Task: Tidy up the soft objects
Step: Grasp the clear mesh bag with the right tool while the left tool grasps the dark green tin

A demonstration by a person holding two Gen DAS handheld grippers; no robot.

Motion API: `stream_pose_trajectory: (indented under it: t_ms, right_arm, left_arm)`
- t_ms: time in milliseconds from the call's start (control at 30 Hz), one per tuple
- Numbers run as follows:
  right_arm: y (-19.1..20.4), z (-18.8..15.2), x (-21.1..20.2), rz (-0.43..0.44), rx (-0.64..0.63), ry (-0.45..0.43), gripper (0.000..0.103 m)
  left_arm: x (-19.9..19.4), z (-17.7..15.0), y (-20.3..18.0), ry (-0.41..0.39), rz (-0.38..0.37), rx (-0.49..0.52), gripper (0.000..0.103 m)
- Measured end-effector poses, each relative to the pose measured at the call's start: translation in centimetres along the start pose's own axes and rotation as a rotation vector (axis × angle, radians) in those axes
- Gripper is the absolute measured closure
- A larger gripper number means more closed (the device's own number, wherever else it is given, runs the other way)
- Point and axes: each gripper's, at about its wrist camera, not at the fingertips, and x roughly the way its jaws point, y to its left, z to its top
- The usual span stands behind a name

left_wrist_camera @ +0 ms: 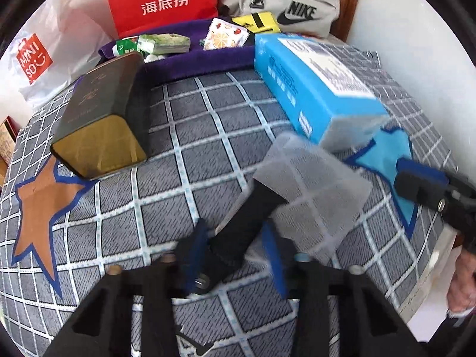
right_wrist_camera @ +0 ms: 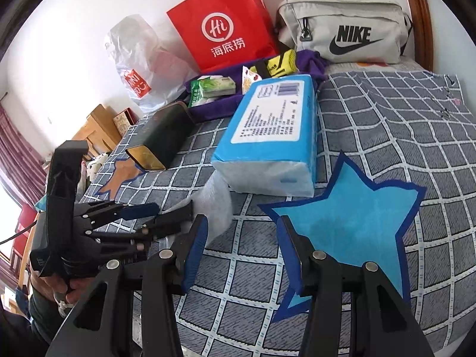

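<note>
My left gripper (left_wrist_camera: 238, 253) is shut on a translucent pouch with a black strip (left_wrist_camera: 309, 190), held just above the checked bedspread; it also shows in the right wrist view (right_wrist_camera: 215, 205). A blue tissue pack (left_wrist_camera: 315, 89) lies just beyond the pouch, also seen in the right wrist view (right_wrist_camera: 267, 136). My right gripper (right_wrist_camera: 242, 251) is open and empty, low over a blue star patch (right_wrist_camera: 351, 217), right of the left gripper (right_wrist_camera: 166, 217). A dark tin box (left_wrist_camera: 101, 113) lies at the left.
A purple towel (left_wrist_camera: 208, 56) at the back holds green tissue packets (left_wrist_camera: 163, 44), a fruit-print packet (left_wrist_camera: 226, 34) and a yellow packet (left_wrist_camera: 257, 22). Behind stand a red paper bag (right_wrist_camera: 226, 23), a Nike bag (right_wrist_camera: 345, 29) and a plastic bag (right_wrist_camera: 139, 59). An orange star patch (left_wrist_camera: 44, 199) lies left.
</note>
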Motion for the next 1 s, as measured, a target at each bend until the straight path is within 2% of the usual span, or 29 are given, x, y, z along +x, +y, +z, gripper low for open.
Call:
stream_pose_trajectory:
  t_ms: [67,133,233,367,433,500,533,567,600,833,933,1000]
  right_arm:
    - [-0.1,0.0,0.1,0.0,0.003,0.003,0.054]
    - [-0.1,-0.1,0.1,-0.003,0.002,0.004,0.054]
    - [-0.2,-0.1,-0.1,-0.002,0.002,-0.002,0.054]
    - [-0.2,-0.1,0.1,0.006,0.008,-0.003,0.054]
    - [-0.1,-0.2,0.3,0.009,0.005,0.004,0.054]
    - [0.1,-0.3,0.6,0.01,0.0,0.012,0.054]
    - [0.2,-0.3,0.7,0.011,-0.001,0.015,0.054]
    - [0.3,-0.3,0.8,0.014,-0.002,0.017,0.054]
    - [0.4,-0.4,0.9,0.017,-0.005,0.021,0.054]
    - [1.2,-0.6,1.6,0.013,-0.027,0.038,0.054]
    - [1.8,-0.6,2.3,-0.015,-0.053,0.053,0.054]
    - [2.3,-0.5,3.0,-0.028,-0.069,0.069,0.051]
  left_arm:
    - [0.2,0.3,0.4,0.0,0.004,-0.016,0.08]
    - [-0.1,0.3,1.2,0.004,0.005,-0.053,0.081]
    - [-0.4,0.0,2.6,0.014,0.052,-0.087,0.081]
    - [-0.6,-0.5,4.3,0.029,0.037,-0.126,0.079]
    - [-0.7,-0.8,4.5,0.02,0.014,-0.128,0.073]
    - [-0.4,-0.9,4.2,0.007,0.018,-0.122,0.071]
    - [-0.3,-1.0,4.1,-0.001,0.028,-0.12,0.072]
    - [-0.3,-0.9,4.0,-0.006,0.047,-0.112,0.083]
    - [-0.3,-0.9,3.9,-0.007,0.071,-0.105,0.083]
    - [-0.9,-1.8,4.7,0.01,0.045,-0.107,0.081]
    - [-0.9,-2.1,4.8,-0.007,0.037,-0.117,0.081]
    - [-0.8,-2.1,4.5,-0.021,0.061,-0.114,0.081]
